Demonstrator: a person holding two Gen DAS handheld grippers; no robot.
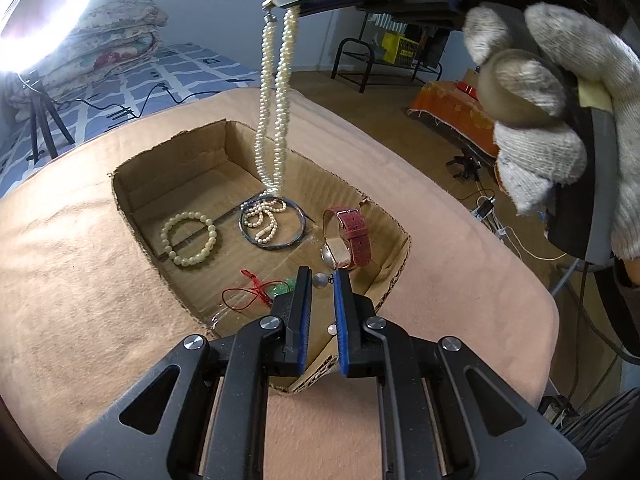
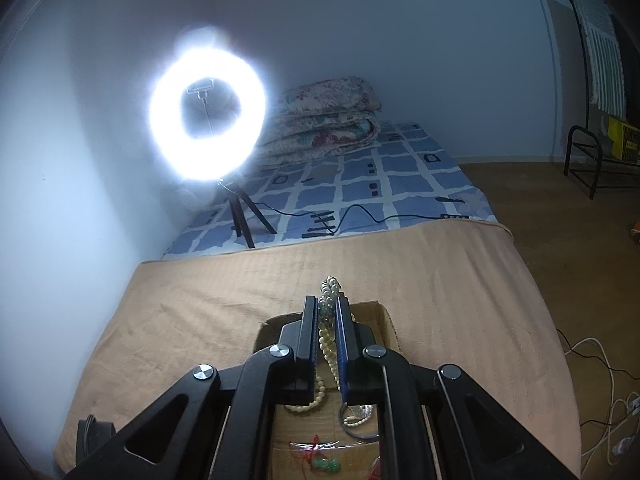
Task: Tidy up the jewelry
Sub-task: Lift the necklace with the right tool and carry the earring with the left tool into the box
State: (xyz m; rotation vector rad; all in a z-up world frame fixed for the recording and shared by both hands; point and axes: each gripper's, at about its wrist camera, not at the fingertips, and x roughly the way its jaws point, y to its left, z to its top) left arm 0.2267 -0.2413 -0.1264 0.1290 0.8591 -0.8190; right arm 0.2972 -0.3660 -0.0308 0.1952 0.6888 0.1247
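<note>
Overhead, the right gripper [image 1: 276, 2] is clenched on a twisted pearl necklace [image 1: 274, 108], which hangs straight down into the open cardboard box [image 1: 132, 200] on the tan blanket [image 1: 80, 264], its lower end reaching the dark bangle [image 1: 273, 222]. Lower down, the left gripper [image 1: 322, 280] is all but closed and empty, poised over the box's near end. Inside lie a pearl bracelet [image 1: 188, 238], a red-strapped watch [image 1: 348, 238] and a red cord [image 1: 252, 290].

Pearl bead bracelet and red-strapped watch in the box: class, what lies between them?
Between the pearl bead bracelet and watch lies a dark bangle, pearl strands coiled inside it; left wrist view.
</note>
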